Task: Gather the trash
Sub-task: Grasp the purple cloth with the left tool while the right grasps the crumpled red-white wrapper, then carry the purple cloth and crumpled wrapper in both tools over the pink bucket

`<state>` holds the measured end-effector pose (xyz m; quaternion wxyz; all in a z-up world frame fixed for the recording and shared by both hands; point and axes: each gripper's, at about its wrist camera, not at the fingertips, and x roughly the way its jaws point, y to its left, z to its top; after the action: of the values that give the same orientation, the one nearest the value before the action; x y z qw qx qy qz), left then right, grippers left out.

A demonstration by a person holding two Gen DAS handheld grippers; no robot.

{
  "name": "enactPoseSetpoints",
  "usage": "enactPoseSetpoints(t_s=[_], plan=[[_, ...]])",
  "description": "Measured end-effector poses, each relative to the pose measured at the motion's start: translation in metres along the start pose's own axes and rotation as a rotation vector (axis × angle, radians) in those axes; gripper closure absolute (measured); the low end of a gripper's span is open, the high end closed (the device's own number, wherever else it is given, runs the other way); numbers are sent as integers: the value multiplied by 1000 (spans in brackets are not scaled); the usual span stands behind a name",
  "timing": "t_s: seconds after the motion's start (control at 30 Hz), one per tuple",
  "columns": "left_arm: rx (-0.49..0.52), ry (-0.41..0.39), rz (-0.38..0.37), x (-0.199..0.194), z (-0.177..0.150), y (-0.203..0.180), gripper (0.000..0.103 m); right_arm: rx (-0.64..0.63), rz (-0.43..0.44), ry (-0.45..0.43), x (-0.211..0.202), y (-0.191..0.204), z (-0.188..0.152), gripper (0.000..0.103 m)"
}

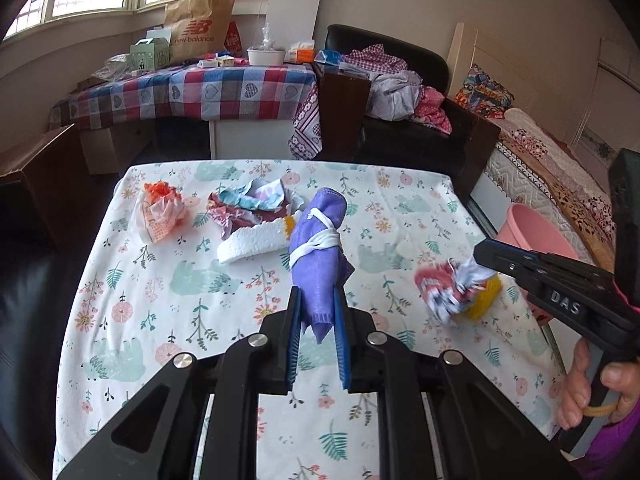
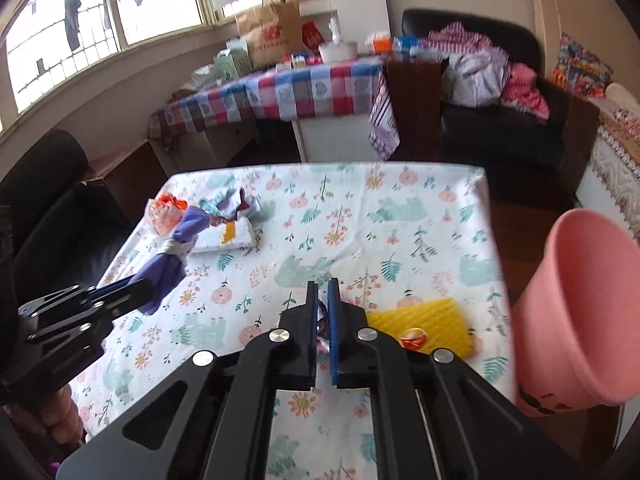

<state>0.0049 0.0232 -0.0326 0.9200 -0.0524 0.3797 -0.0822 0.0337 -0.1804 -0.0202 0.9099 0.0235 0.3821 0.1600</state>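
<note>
— What has the left tool got?

— Its pads clamp a purple bundle tied with white string, centre frame, lifted off the floral worktop.

— And the right tool?

— Pinched nearly closed on a crumpled wrapper, beside a yellow sponge. Farther back lie foam and paper scraps; the pink bucket sits at the right edge.

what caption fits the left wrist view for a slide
Left tongs grip a purple cloth bundle tied with white string above the floral tablecloth, while right tongs pinch crumpled printed paper.
</note>
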Motion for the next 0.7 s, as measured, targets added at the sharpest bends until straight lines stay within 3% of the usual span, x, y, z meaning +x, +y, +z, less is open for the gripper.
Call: enactPoseSetpoints(t_s=[0.17, 0.3, 0.6, 0.63, 0.7], plan=[[17, -33, -6, -8, 5, -20, 89, -8, -8, -72, -34, -3, -4, 99], [41, -56, -18, -16, 7, -33, 89, 17, 32, -76, -49, -9, -10, 99], [61, -46, -42, -18, -2, -44, 89, 27, 41, 97, -50, -24, -59, 99], [62, -41, -45, -17, -2, -44, 89, 31, 33, 123, -50, -27, -64, 97], [63, -33, -50, -15, -4, -45, 89, 38, 24, 157, -48, -31, -73, 83]])
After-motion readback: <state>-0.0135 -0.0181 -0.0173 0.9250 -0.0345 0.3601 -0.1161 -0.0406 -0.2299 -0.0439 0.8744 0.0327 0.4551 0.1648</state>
